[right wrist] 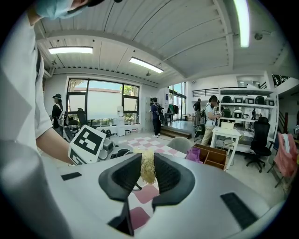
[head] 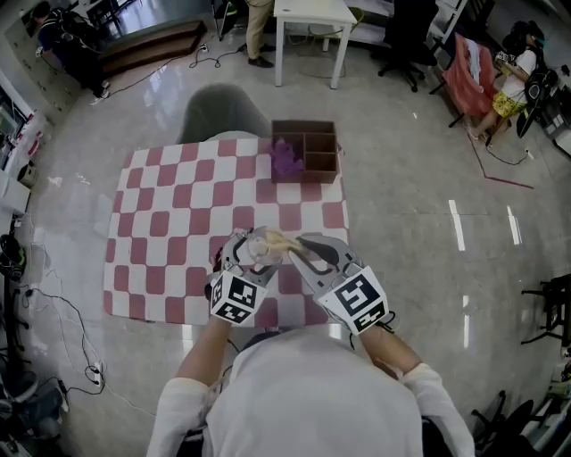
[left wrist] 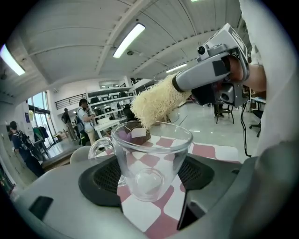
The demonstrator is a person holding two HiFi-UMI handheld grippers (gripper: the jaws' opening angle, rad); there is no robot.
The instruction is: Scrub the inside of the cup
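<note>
A clear glass cup (left wrist: 150, 158) with a handle sits gripped between the pads of my left gripper (left wrist: 152, 179), its mouth tilted up. In the head view the cup (head: 257, 250) is held above the checkered cloth (head: 178, 214). My right gripper (right wrist: 147, 175) is shut on a pale yellow loofah scrubber (right wrist: 148, 169). The scrubber's (left wrist: 156, 103) free end hangs just above the far rim of the cup, and in the head view the scrubber (head: 282, 241) reaches the cup's mouth. My right gripper (head: 303, 254) is beside the left one (head: 243, 259).
A brown divided wooden box (head: 306, 150) with a purple cloth (head: 286, 158) in it stands at the cloth's far right corner. A grey chair (head: 223, 112) sits behind the table. A white table (head: 310, 27) and people stand farther back.
</note>
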